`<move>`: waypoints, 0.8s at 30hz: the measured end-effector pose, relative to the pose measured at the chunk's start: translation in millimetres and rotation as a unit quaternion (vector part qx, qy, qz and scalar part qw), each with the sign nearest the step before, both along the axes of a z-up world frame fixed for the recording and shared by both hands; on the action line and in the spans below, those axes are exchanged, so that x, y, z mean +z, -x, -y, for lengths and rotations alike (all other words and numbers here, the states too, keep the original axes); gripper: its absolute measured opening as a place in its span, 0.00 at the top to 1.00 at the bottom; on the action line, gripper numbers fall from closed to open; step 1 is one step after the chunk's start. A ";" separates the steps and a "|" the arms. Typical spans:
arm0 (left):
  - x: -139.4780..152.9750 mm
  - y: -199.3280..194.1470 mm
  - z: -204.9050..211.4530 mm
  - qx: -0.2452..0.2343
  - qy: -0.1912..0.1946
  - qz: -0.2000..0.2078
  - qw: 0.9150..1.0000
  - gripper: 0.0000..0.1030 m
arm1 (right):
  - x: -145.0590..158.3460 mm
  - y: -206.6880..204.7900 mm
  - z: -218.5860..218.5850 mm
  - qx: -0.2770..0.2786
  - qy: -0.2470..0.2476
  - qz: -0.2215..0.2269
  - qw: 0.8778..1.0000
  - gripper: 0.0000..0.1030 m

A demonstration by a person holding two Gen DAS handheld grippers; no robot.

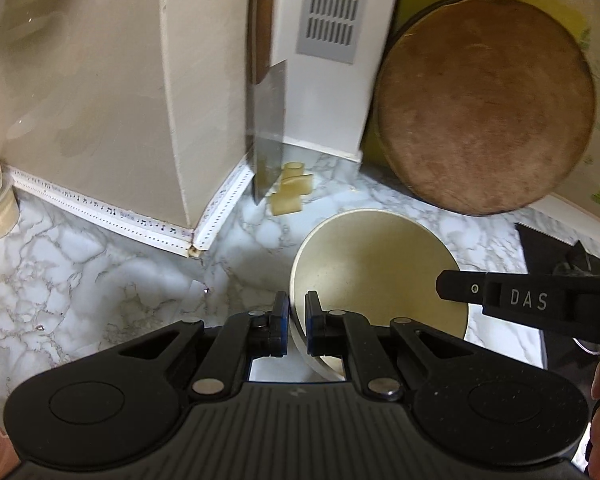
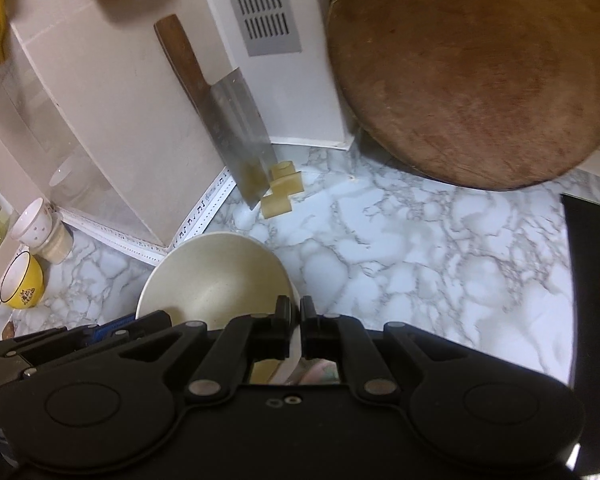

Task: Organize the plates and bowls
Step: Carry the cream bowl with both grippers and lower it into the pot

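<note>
Bowl (image 1: 376,268) pinched on both sides, over the marble counter (image 1: 100,280).

Cream bowl, tilted a bit, and both grippers have it by the rim: left gripper (image 1: 297,320) is clamped tight on the near-left edge, right gripper (image 2: 295,322) is clamped tight on the opposite edge. Far back in the corner a cleaver (image 1: 266,120) leans on the wall with some pale yellow blocks (image 1: 290,194) at its foot. Round wooden cutting board (image 1: 484,112) leans far right. Couple of cups (image 2: 40,232) and a yellow bowl (image 2: 22,280) sit far left.
</note>
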State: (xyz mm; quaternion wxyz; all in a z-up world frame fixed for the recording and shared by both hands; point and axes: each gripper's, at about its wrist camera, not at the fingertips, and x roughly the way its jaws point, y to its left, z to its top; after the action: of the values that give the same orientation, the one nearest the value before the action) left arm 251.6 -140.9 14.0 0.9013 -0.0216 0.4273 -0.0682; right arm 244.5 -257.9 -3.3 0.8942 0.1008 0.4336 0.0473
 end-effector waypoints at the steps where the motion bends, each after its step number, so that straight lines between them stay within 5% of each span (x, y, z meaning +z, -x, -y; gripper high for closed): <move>1: 2.4 3.0 2.3 -0.004 0.001 -0.001 1.000 0.93 | 1.4 4.7 3.0 -0.005 -0.003 -0.001 1.000 0.95; 13: 13.7 33.8 30.5 -0.054 -0.002 -0.011 0.998 0.93 | 11.9 54.1 25.4 -0.042 0.008 0.003 0.999 0.95; 24: -4.4 47.1 49.3 -0.084 -0.010 -0.043 0.995 0.93 | -5.2 79.0 41.9 -0.067 0.003 -0.021 0.998 0.95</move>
State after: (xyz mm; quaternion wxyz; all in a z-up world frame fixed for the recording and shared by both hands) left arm 204.5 -190.2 9.7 0.8733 0.0209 0.4665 -0.1386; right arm 165.5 -299.8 -8.5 0.8865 0.1277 0.4444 -0.0164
